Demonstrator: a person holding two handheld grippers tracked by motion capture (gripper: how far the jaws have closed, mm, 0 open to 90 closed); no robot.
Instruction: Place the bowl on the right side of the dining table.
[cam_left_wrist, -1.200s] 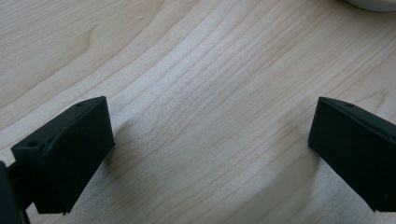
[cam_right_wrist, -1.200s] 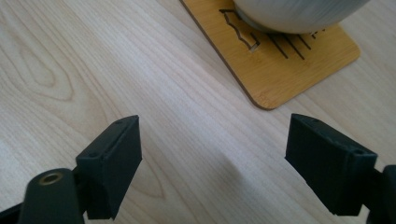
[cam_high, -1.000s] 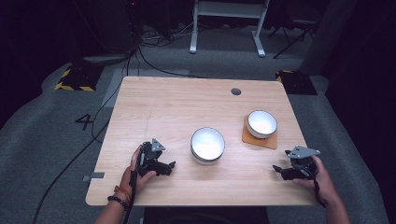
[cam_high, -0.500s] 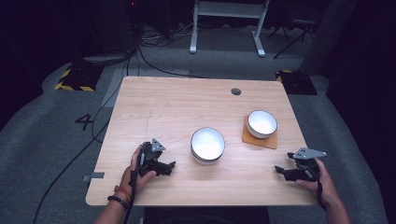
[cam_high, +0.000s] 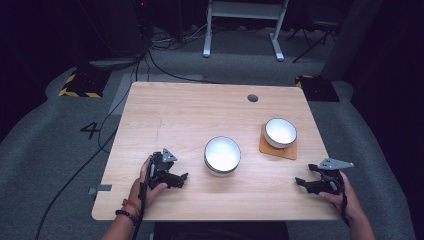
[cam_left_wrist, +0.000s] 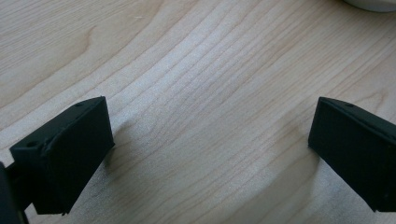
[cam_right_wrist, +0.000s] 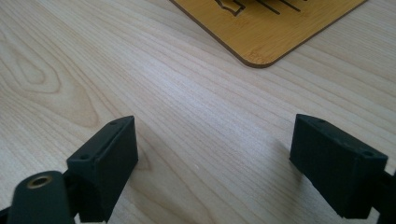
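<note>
Both grippers low on table, jaws wide, holding nothing.
Left gripper (cam_high: 184, 177) lower left beside large bowl (cam_high: 222, 155); right gripper (cam_high: 302, 182) lower right, near small bowl (cam_high: 280, 132) on coaster (cam_high: 272, 148).

White bowls (cam_high: 222, 153), amber-brown coaster (cam_high: 278, 148), black tools (cam_high: 184, 178), pale wood-grain table (cam_high: 190, 110)

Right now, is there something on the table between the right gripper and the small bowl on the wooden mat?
Nothing visible. Bare table lies between the right gripper and the wooden mat carrying the small bowl. The larger bowl sits off to the left.
</note>
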